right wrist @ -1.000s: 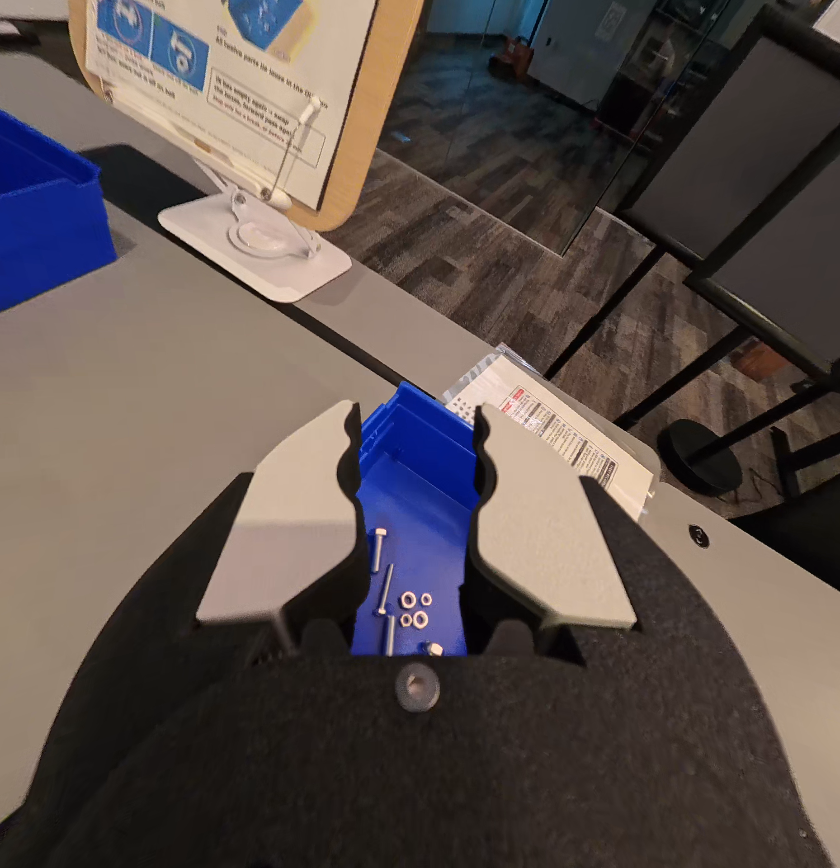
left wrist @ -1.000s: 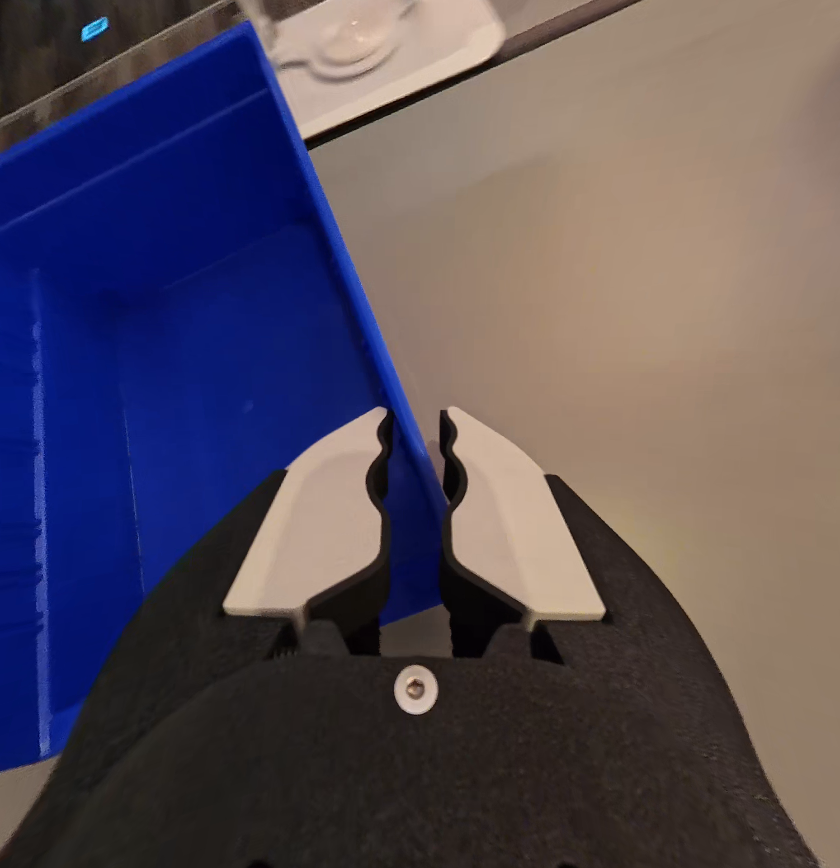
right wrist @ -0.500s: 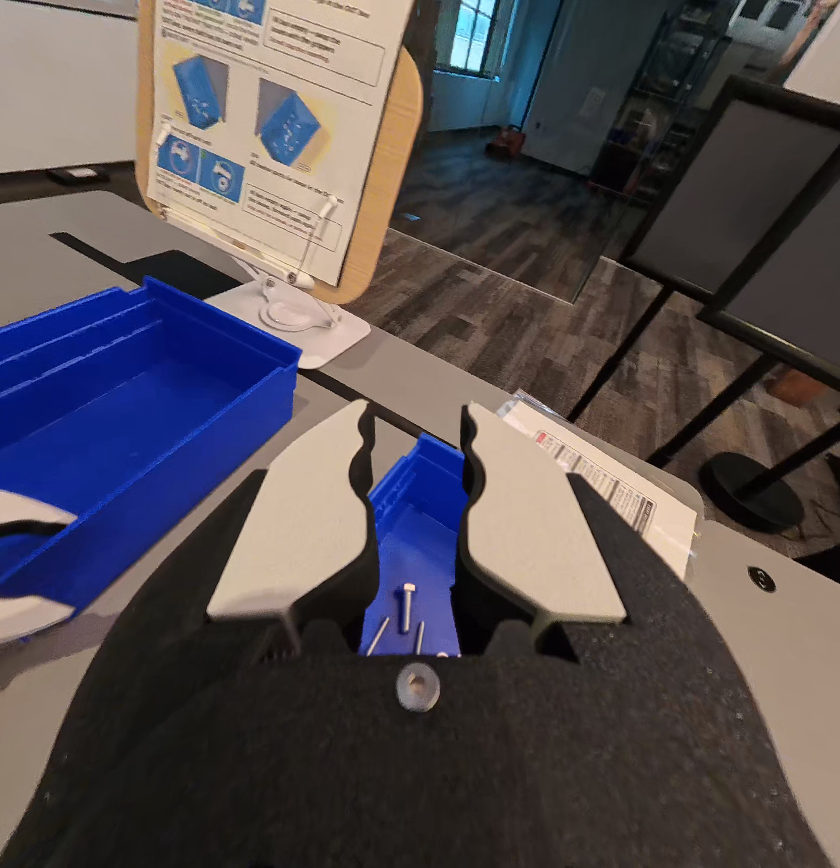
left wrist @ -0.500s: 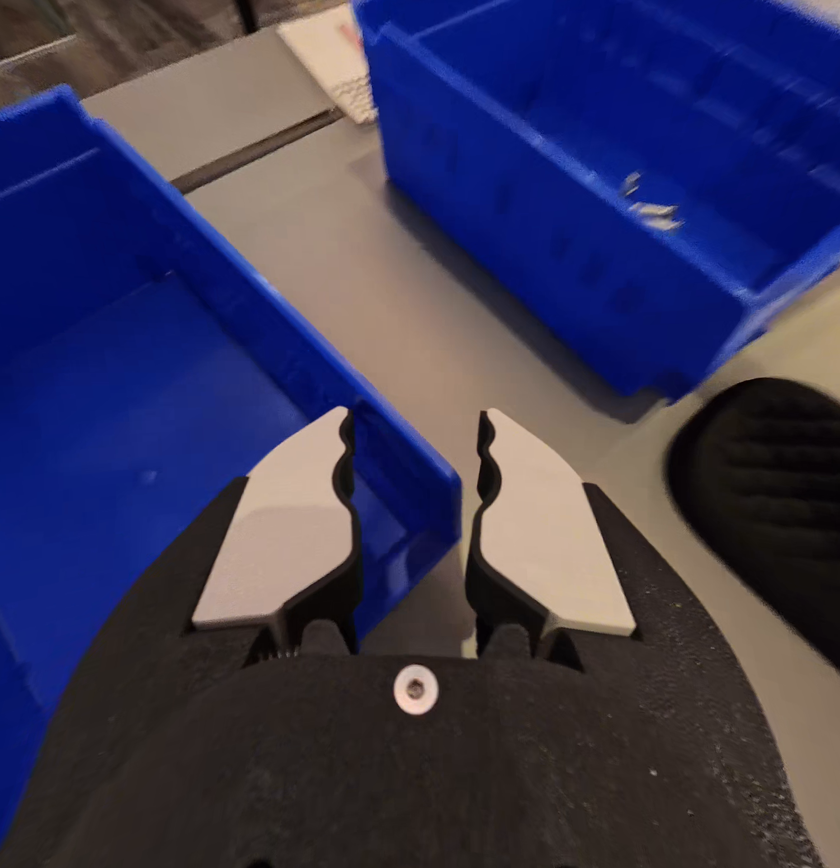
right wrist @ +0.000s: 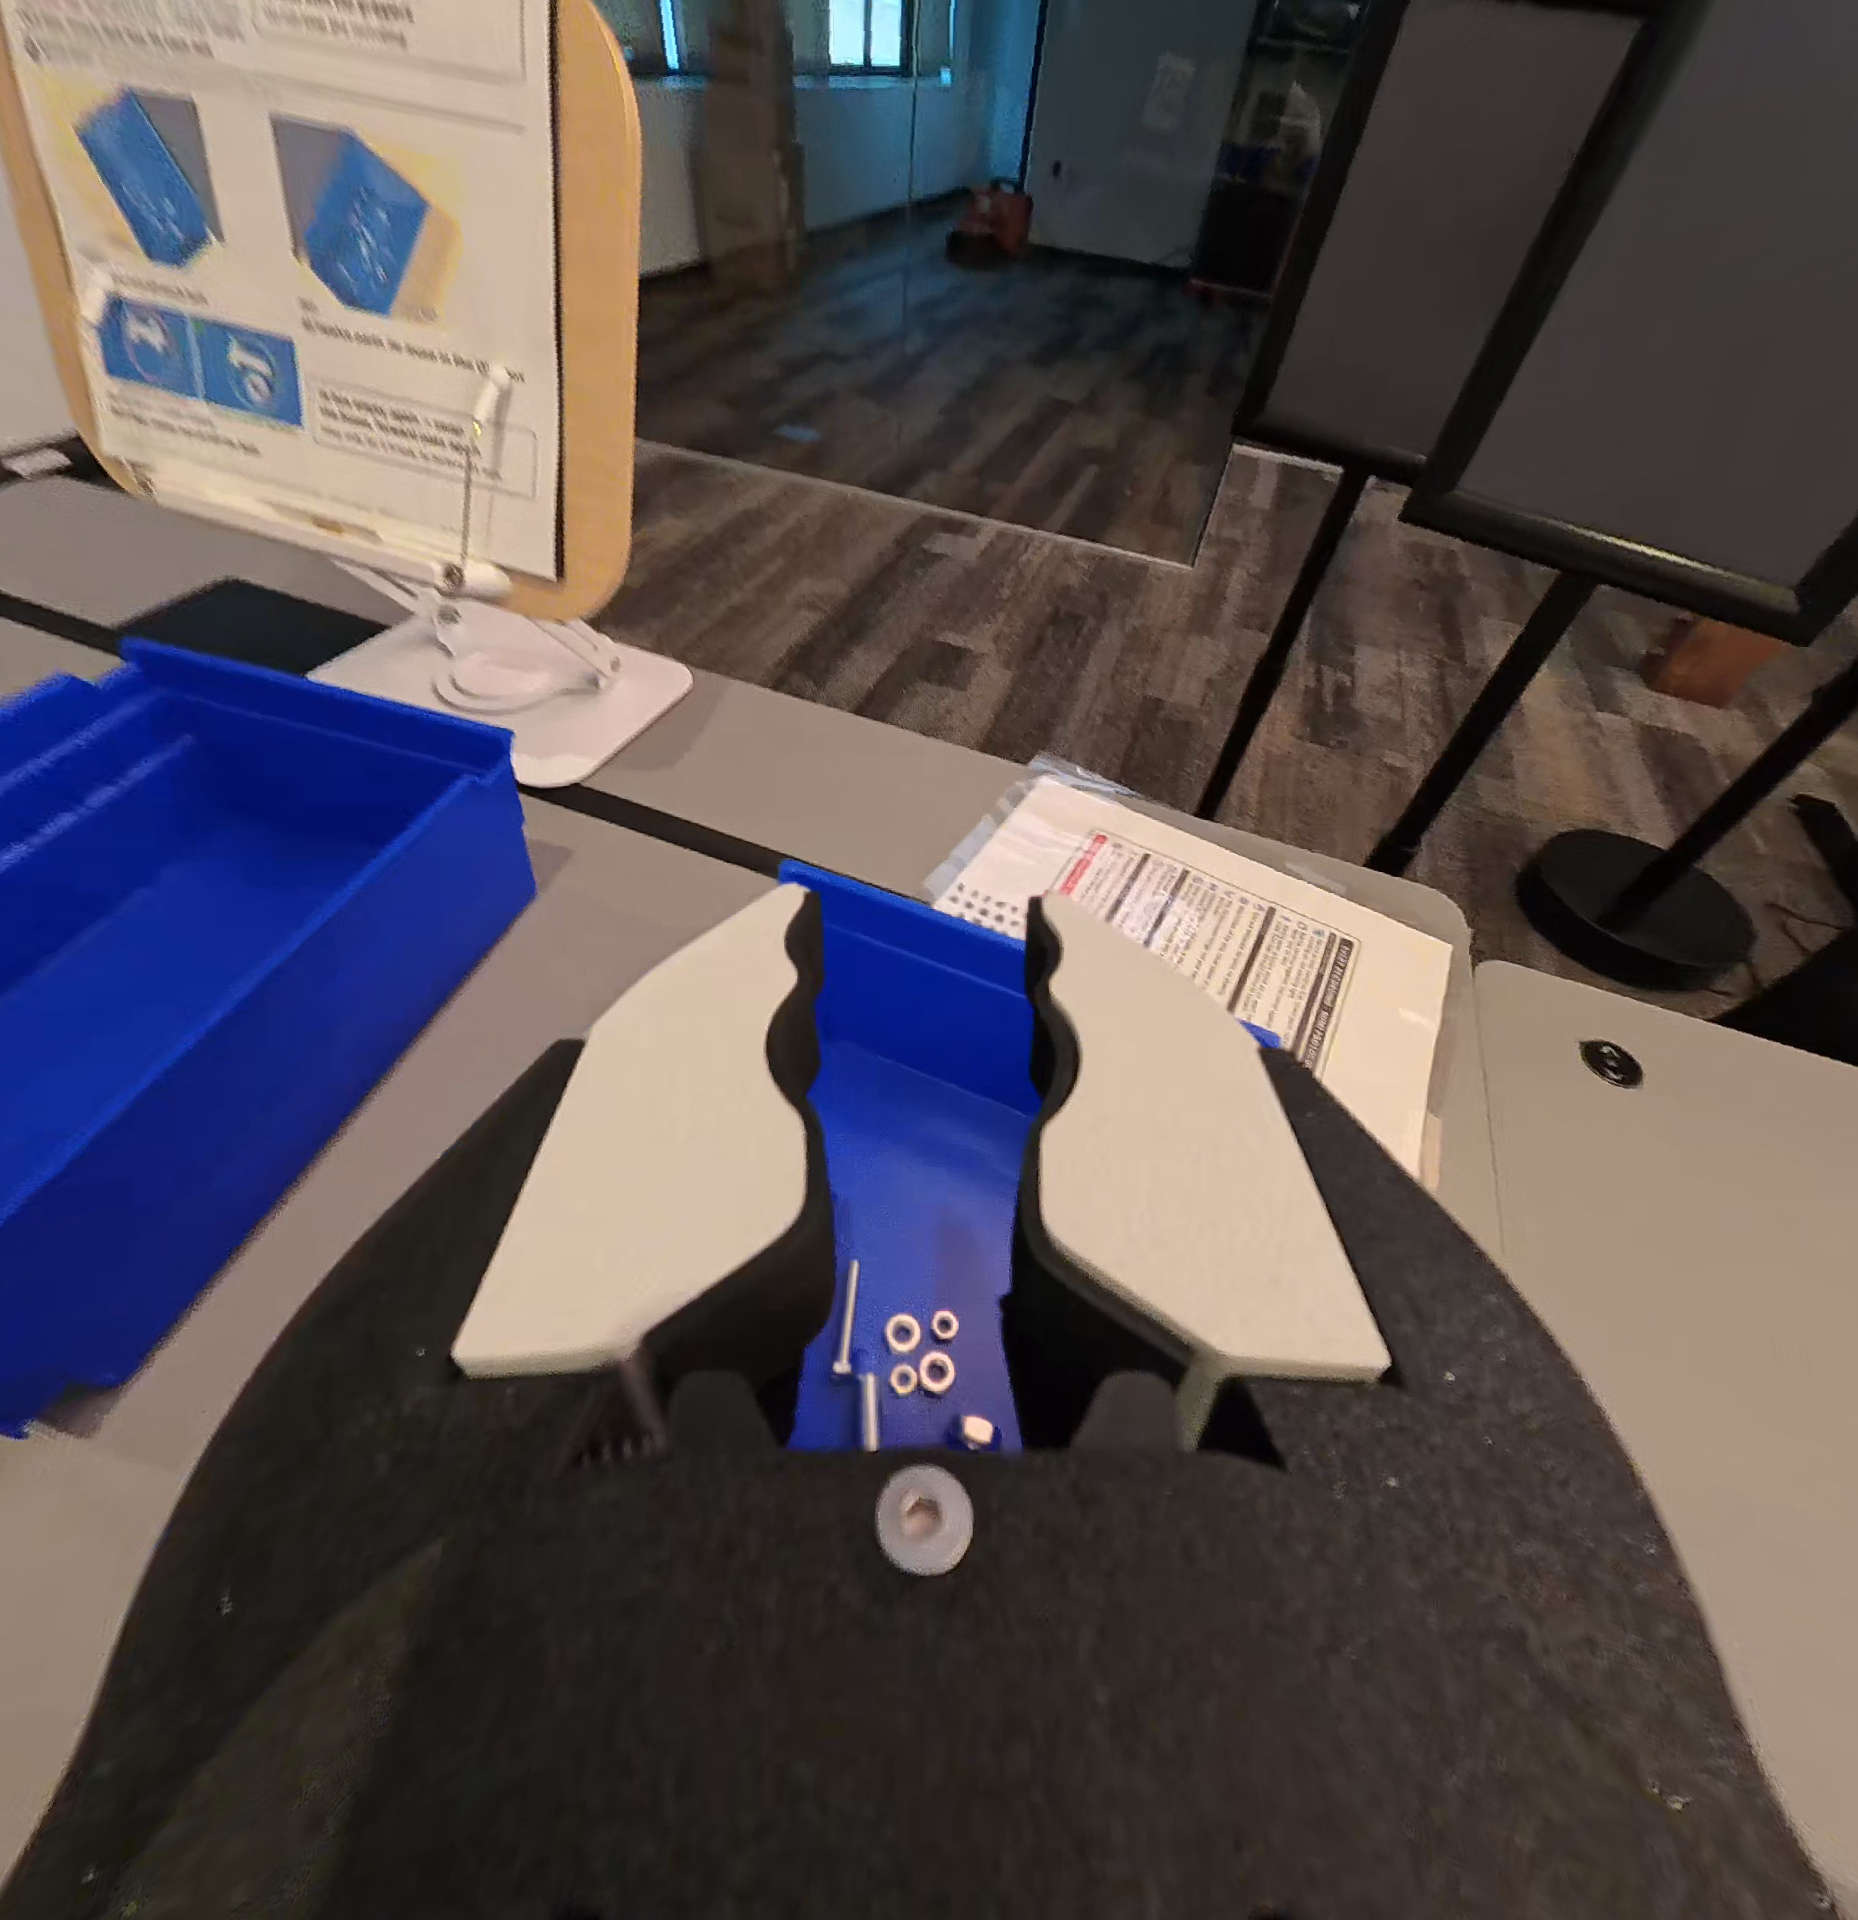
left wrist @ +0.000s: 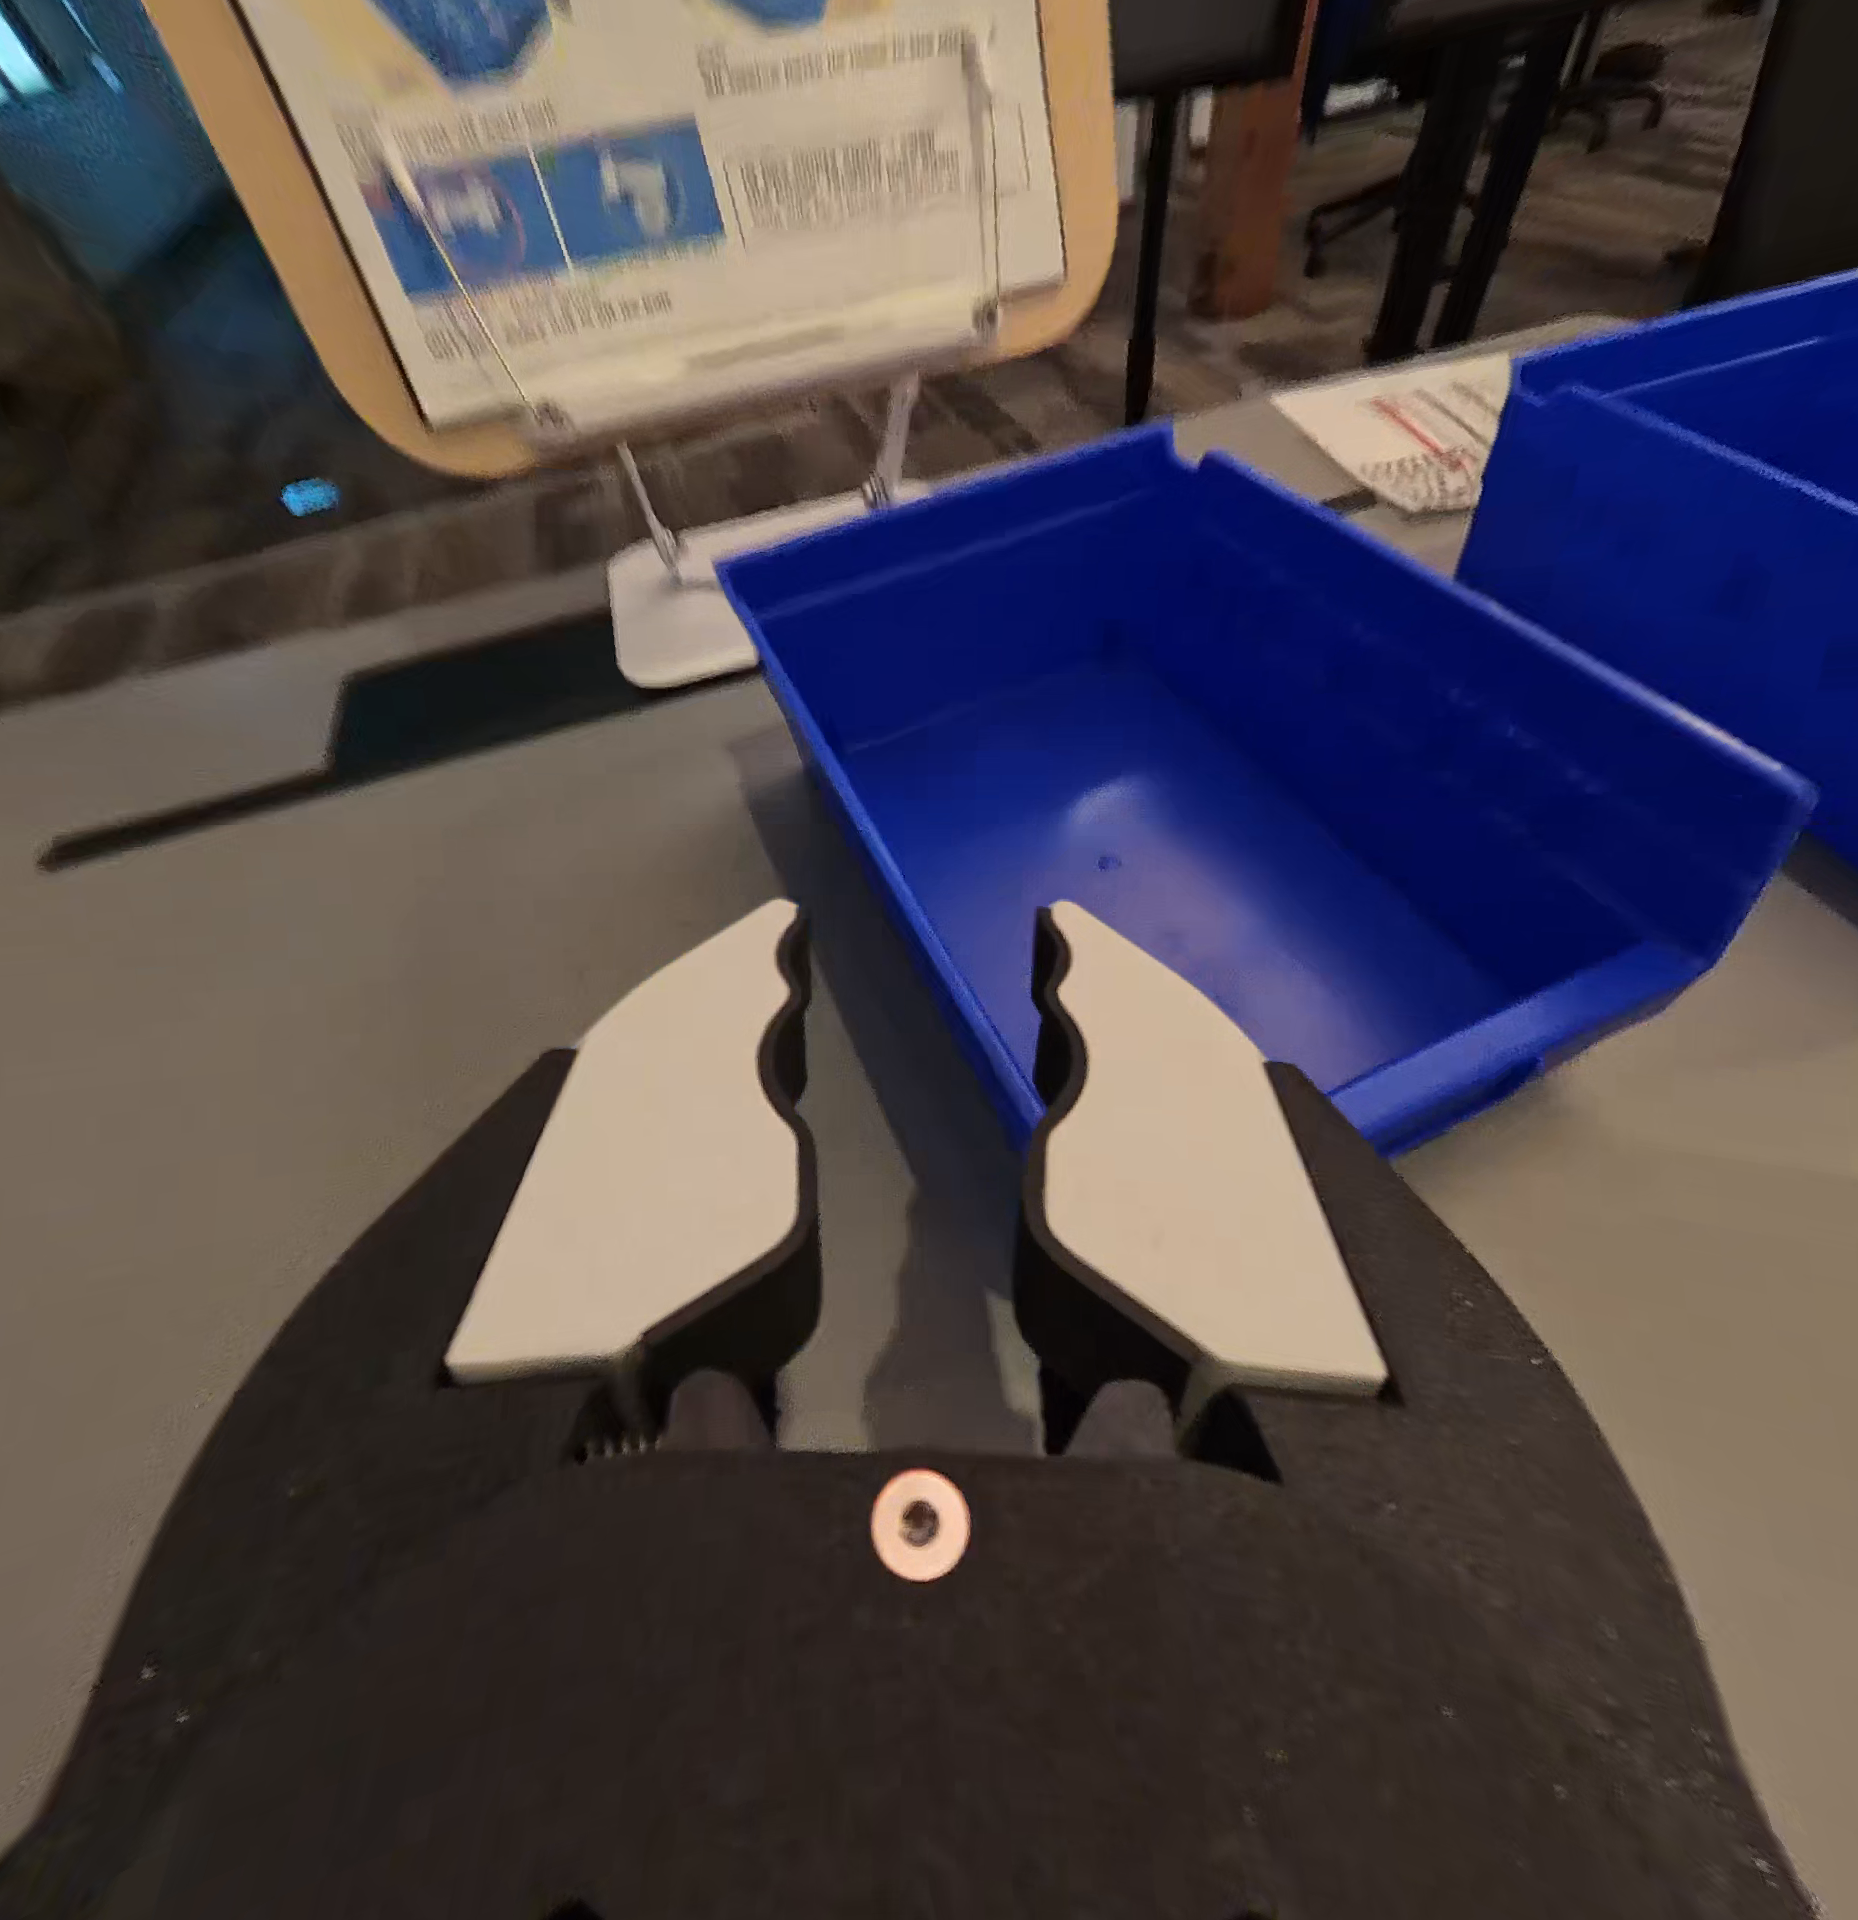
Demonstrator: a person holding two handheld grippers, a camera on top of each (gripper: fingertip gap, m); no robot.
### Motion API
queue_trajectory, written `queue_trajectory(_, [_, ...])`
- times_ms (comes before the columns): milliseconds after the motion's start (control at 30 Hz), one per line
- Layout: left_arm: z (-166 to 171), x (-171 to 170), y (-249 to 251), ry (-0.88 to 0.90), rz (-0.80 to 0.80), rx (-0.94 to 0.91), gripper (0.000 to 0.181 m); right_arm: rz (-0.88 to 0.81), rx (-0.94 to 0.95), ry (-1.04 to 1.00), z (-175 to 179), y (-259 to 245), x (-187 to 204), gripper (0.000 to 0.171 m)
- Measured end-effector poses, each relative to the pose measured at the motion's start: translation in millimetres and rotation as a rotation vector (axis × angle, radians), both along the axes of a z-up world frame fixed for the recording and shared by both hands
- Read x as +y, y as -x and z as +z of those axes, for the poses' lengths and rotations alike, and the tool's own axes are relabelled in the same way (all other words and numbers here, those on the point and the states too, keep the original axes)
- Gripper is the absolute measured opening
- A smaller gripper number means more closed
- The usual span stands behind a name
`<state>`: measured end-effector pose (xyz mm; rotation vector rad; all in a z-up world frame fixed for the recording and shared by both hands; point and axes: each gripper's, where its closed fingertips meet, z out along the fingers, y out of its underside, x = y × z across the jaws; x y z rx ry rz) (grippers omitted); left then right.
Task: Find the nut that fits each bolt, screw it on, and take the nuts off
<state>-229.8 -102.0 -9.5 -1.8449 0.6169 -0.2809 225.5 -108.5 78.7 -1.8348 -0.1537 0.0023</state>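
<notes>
Both grippers parted and empty above the grey tabletop (left wrist: pixel 281 1039); hardware sits in the right-hand bin.

Left wrist view: left gripper (left wrist: pixel 917 925), jaws apart, nothing between them, over the near left corner of an empty blue plastic bin (left wrist: pixel 1268 831); only a side wall of a second blue plastic bin (left wrist: pixel 1683 623) shows, contents hidden. Right wrist view: right gripper (right wrist: pixel 920 914), jaws apart, directly above that second bin, whose floor holds slim silver bolts (right wrist: pixel 850 1320) and small silver hex nuts (right wrist: pixel 920 1351), loose, close together. Wooden-backed instruction board on a white stand (right wrist: pixel 312 260) behind; printed sheet in a clear sleeve (right wrist: pixel 1268 966) beside the far bin.
</notes>
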Motion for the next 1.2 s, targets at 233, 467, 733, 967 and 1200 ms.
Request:
queue_trajectory(233, [-75, 12, -23, 0.167, -0.007, 0.175, 0.064, -0.020, -0.044, -0.009, 8, 2, -6, 0.038])
queue_trajectory(467, [-78, 21, -36, 0.199, -0.045, 0.122, 0.024, 0.023, -0.068, 0.035, 0, 12, 3, 0.039])
queue_trajectory(733, [-79, 19, -74, 0.189, -0.124, 0.137, 0.026, 0.004, -0.128, 0.182, -30, 0, 2, 0.042])
queue_trajectory(967, [-38, -1, -70, 0.140, -0.245, -0.199, 0.048, -0.153, -0.120, 0.514, -112, -74, -32, 0.046])
queue_trajectory(1200, [-6, 4, -32, 0.047, -0.232, -0.361, 0.042, -0.204, 0.072, 0.693, -156, -95, -64, 0.052])
